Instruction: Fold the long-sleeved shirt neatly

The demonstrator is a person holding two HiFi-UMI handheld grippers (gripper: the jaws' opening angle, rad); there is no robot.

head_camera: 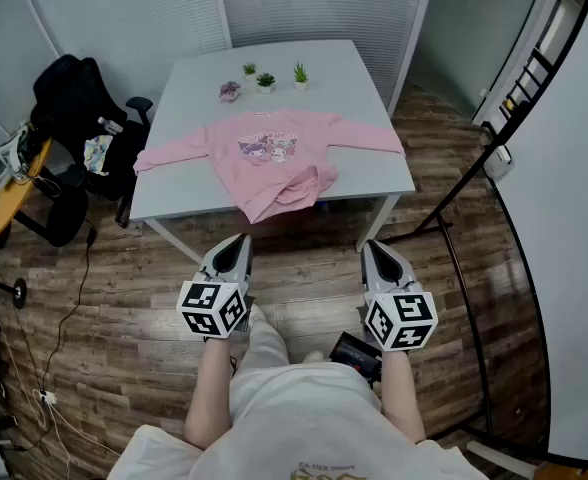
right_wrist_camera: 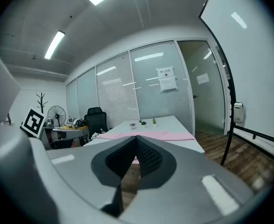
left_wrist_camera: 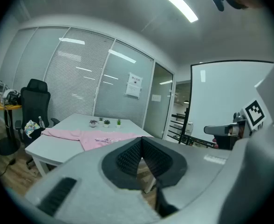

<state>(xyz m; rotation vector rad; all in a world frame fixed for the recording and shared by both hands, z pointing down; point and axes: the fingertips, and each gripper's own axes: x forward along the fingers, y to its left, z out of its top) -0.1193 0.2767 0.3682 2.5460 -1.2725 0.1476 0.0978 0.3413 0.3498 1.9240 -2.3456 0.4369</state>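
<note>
The left gripper (head_camera: 239, 240) has its jaws pressed together at the tips, and its own view shows the ribbed black pads (left_wrist_camera: 129, 157) meeting with nothing between them. The right gripper (head_camera: 371, 246) is closed the same way and is also empty. Both grippers sit in the lower middle of the head view, side by side but apart, each pointing toward the top of the frame over the wooden floor (head_camera: 304, 268). Their marker cubes lie nearest the person's bare forearms. Neither gripper touches the table (head_camera: 194, 78), which stands above them in the upper middle of the frame. The pink long-sleeved shirt (head_camera: 274, 158) lies on the table's near half with its printed front facing up. One sleeve stretches to the left edge and the other to the right, and the hem is bunched and twisted at the near edge. Three small potted plants (head_camera: 265, 80) stand in a row beyond the collar. A black office chair (head_camera: 69, 98) is at the upper left.
</note>
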